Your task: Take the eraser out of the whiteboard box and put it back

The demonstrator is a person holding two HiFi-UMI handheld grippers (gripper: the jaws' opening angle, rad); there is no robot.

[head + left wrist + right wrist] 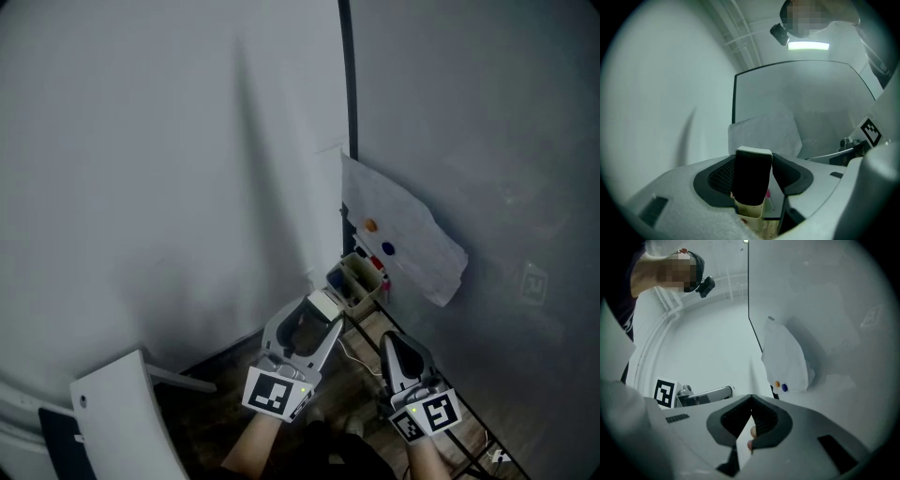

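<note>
The eraser (752,180), black felt with a white back, stands upright between the pads of my left gripper (753,176), which is shut on it. In the head view the eraser (325,303) and left gripper (322,312) hover just in front of the small open whiteboard box (356,282), which hangs at the whiteboard's lower left corner. In the left gripper view the cream box (751,216) shows right below the eraser. My right gripper (390,343) is lower and to the right, near the board's bottom edge; its jaws (751,401) meet at the tips with nothing held.
A white paper sheet (405,234) is pinned to the whiteboard (487,141) by an orange magnet (371,225) and a blue magnet (388,248), just above the box. A pale wall (159,169) is on the left, a white panel (122,412) low left, a black stand frame (469,427) low right.
</note>
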